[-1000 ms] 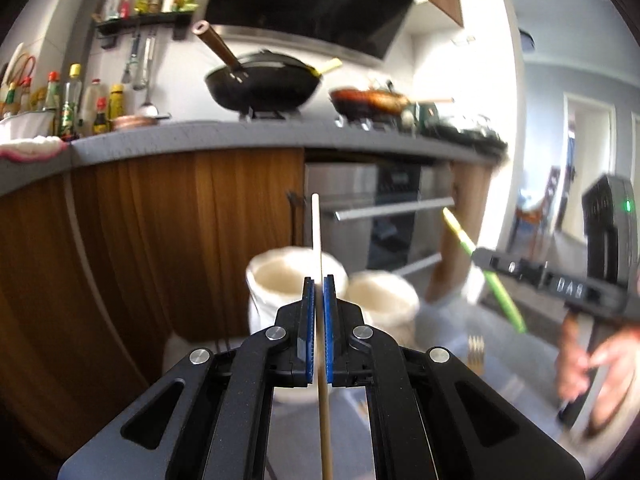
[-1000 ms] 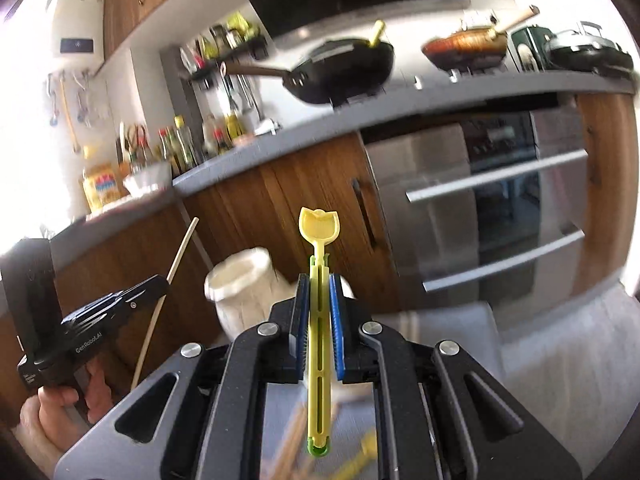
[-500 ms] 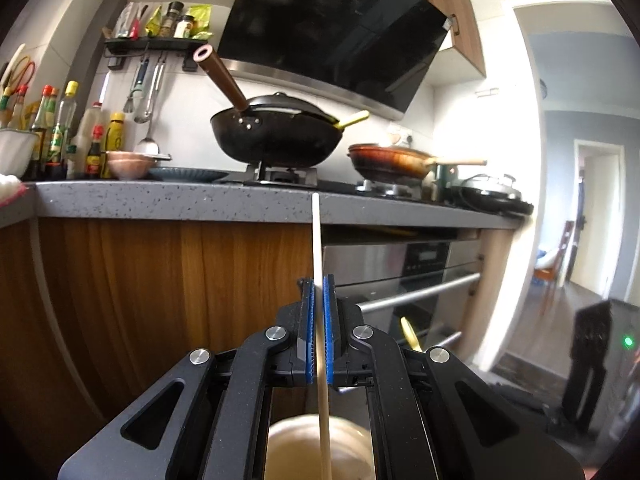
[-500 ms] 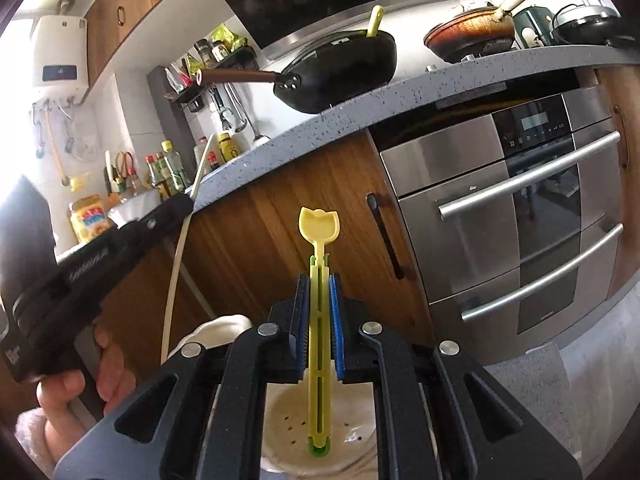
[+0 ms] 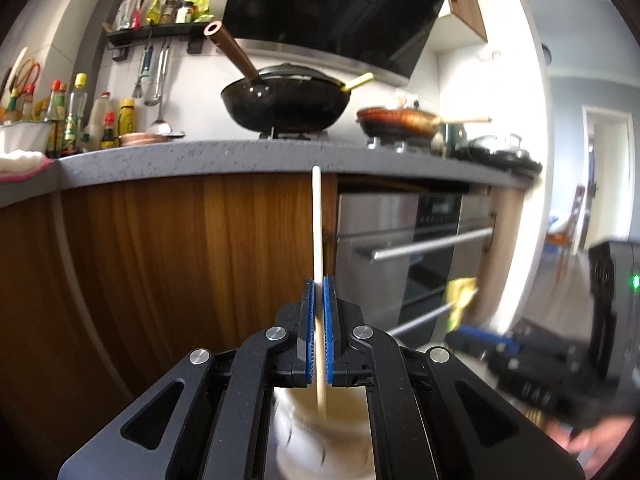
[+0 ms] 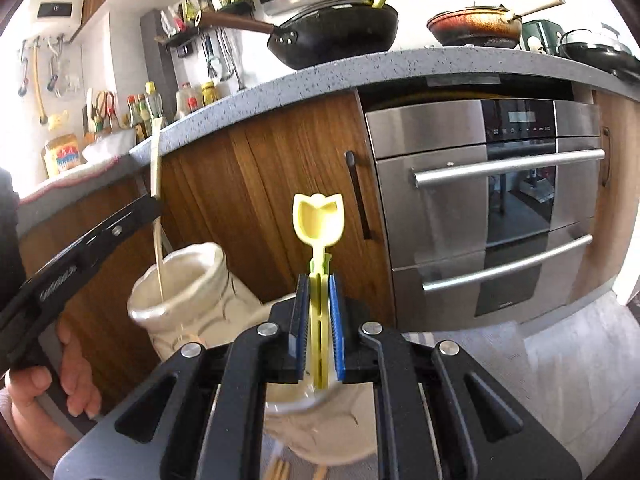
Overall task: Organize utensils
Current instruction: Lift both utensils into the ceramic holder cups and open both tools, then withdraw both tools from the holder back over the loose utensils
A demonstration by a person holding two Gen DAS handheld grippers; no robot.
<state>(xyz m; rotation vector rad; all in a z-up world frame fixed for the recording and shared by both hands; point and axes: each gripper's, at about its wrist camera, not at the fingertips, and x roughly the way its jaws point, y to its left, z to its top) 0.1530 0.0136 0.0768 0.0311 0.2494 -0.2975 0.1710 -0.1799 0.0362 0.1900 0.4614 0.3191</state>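
Clamped tight on a pale wooden chopstick (image 5: 318,240), the left gripper (image 5: 319,332) holds it upright with its lower tip just inside the mouth of the left cream holder (image 6: 180,292). A second ago that holder sat ahead of the gripper and well below the stick; now its rim shows directly beneath the jaws (blurred, so the gripper looks to be moving), and the right wrist view confirms the stick's end already dips past the rim. The person's left hand (image 6: 52,384) wraps the handle at the lower left of that holder.

To the right of this holder and touching it stands a second cream holder (image 6: 320,428), and over it hangs the right gripper (image 6: 319,320), pinching a yellow-green plastic utensil with a tulip-shaped top (image 6: 318,220). Half a second back the utensil's lower end hung above a perforated base inside; now it reaches down into the mouth. Both pieces have thus come from open air to their separate containers, so the sorting step is nearly finished: what remains is likely lowering a little and letting go. More wooden pieces (image 6: 280,468) lie below the second holder, apparently waiting.
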